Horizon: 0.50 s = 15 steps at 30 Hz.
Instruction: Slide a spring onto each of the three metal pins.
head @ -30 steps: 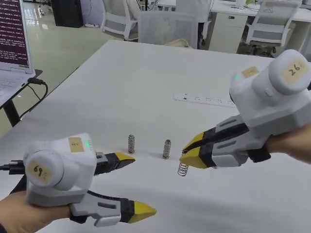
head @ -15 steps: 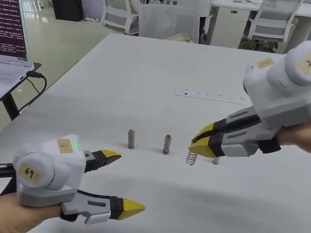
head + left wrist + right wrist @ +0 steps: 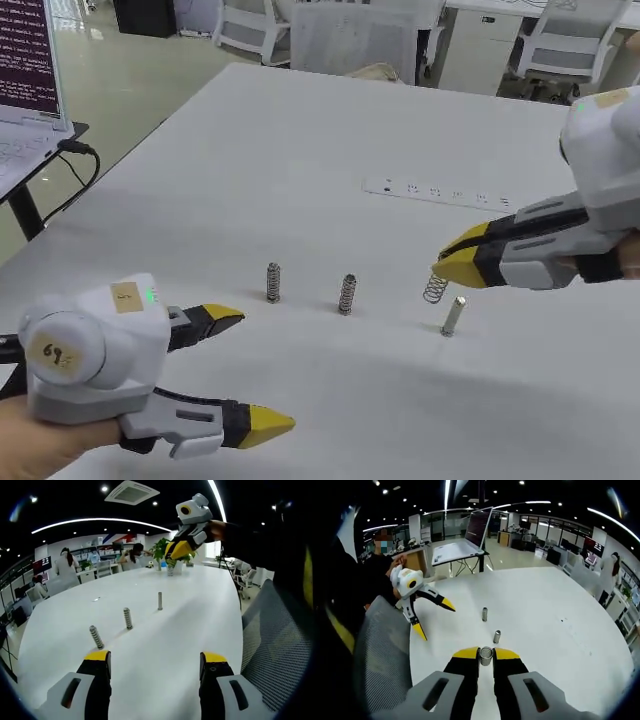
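Above the white table [image 3: 300, 150], the right gripper [image 3: 447, 263] has its jaws pinched on a spring [image 3: 435, 288]. The spring is lifted clear of the surface, just up and left of the bare pin [image 3: 453, 316] in the head view. Left pin [image 3: 273, 283] and middle pin [image 3: 346, 294] each wear a spring already. Left gripper [image 3: 262, 372] hovers on the near side, jaws wide, holding nothing.

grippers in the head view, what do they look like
Both the left gripper and right gripper have chunky white housings, grey side plates and black tongs with yellow tips. Each has a green light and tan stickers; the left's reads 69, with a black cable behind it.
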Motion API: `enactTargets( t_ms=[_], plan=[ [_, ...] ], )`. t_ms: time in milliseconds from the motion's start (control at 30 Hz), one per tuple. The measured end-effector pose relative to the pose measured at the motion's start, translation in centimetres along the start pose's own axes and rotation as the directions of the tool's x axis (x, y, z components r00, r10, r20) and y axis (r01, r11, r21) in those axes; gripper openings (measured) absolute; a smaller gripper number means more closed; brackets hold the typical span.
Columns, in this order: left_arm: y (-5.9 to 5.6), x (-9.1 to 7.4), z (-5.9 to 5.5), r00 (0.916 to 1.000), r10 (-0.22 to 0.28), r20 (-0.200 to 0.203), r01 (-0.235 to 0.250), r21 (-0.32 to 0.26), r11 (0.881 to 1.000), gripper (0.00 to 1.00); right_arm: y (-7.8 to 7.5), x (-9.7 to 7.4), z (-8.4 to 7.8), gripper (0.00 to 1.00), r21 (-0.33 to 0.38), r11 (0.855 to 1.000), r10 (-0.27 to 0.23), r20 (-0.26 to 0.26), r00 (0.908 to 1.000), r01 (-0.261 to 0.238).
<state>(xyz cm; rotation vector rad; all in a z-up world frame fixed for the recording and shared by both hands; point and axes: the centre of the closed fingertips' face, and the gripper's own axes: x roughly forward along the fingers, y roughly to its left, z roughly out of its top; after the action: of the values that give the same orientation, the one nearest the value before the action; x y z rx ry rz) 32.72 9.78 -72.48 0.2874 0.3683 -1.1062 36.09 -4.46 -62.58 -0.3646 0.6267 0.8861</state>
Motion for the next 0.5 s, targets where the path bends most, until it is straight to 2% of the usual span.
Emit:
enactTargets(
  t_ms=[233, 500],
  plan=[
    [-0.1, 0.1, 0.1, 1.0000, 0.000, 0.001, 0.000, 0.001, 1.000, 0.69, -2.1, 0.0, -0.8, 0.07, -0.008, 0.998, -0.060, -0.033, 0.9977, 0.060],
    [0.1, -0.1, 0.0, 1.0000, 0.006, -0.001, -0.006, 0.000, 1.000, 0.68, -3.8, 0.2, -1.4, 0.07, 0.000, 0.994, -0.109, -0.039, 0.9933, 0.109]
  ],
)
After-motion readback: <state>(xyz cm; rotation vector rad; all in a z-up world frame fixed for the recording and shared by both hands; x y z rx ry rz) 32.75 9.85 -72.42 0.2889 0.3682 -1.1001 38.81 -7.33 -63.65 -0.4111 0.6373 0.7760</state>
